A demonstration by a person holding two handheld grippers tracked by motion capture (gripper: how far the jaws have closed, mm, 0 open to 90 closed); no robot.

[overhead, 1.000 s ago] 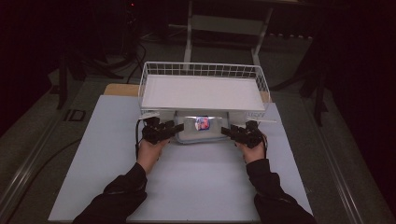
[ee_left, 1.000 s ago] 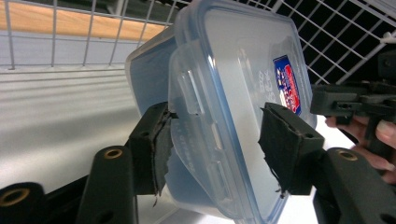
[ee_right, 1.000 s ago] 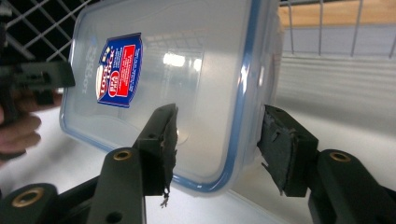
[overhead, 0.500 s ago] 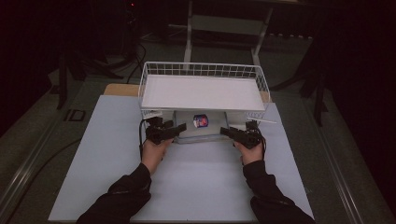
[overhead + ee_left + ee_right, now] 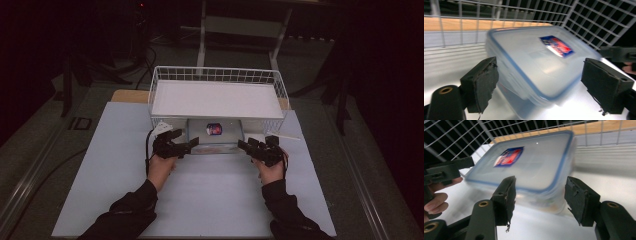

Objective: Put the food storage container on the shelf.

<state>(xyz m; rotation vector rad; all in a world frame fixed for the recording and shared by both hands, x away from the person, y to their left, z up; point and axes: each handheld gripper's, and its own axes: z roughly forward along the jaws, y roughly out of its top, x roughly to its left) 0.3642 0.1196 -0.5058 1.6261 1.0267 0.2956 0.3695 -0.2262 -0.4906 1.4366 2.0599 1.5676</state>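
Jaws of your left gripper (image 5: 539, 82) stand wide apart, having just been opening, with one corner of the plastic box (image 5: 536, 60) between the pads but neither pad pressing on it. Your right gripper (image 5: 539, 197) has also been opening; its worn black pads (image 5: 507, 195) flank the opposite corner of the box without squeezing it. Seen from the high view, your left gripper (image 5: 192, 145) and right gripper (image 5: 242, 145) sit at either end of the box (image 5: 214, 137), each just beside it, pointing inward toward one another. The box is clear with a blue-edged lid and lies flat on the pale table (image 5: 210, 195), tucked under the raised wire basket (image 5: 217, 75), whose white floor (image 5: 217, 99) roofs it. A red-and-blue label (image 5: 556, 46) is stuck on the lid; its lettering is too blurred to read in either gripper view. A strip of light wood (image 5: 129, 96) shows behind the basket. Your dark sleeves (image 5: 130, 212) come in from the bottom edge.
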